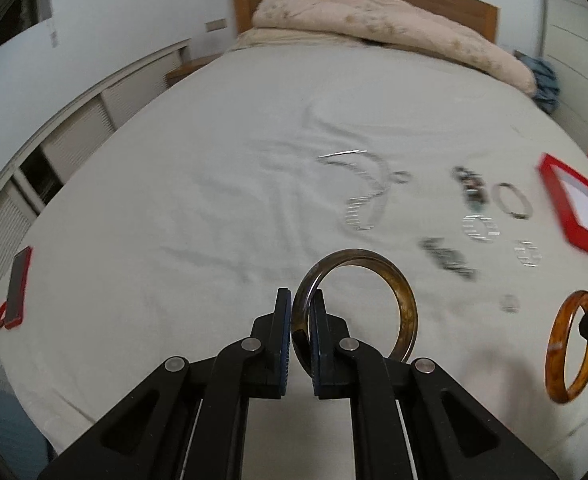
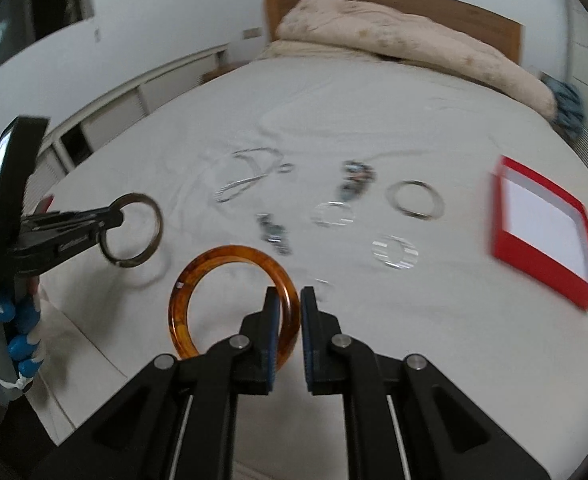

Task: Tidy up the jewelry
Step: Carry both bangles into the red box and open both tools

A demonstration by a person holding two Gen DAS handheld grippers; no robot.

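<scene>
The left gripper (image 1: 301, 320) is clamped on a dark brown bangle (image 1: 403, 308), gripping its left rim at lower centre of the left wrist view. The ring stands nearly on edge, its opening facing the camera and its plane running up and to the right from the fingers. In the right wrist view the same bangle (image 2: 156, 216) hangs at mid left, lifted clear of the white bed sheet (image 2: 333, 112), tilted so its opening faces the lower right of the frame.

The right gripper (image 2: 290, 300) is pinched on an amber bangle (image 2: 182, 292), holding its right rim; the hoop extends left of the fingers, opening toward the camera. The left wrist view shows that amber bangle (image 1: 553, 344) at the lower right edge, standing upright as a tall oval.

Only the right wrist view shows the whole red box (image 2: 497, 216) at right, open with a white lining, and a thin silver bangle (image 2: 433, 208) to the left of it. Only the left wrist view shows a red phone (image 1: 18, 284) lying at the far left edge of the sheet. Both show blurred silver chains (image 1: 369, 196) and small rings scattered mid-frame, with a beige duvet (image 1: 373, 20) heaped at the top.
</scene>
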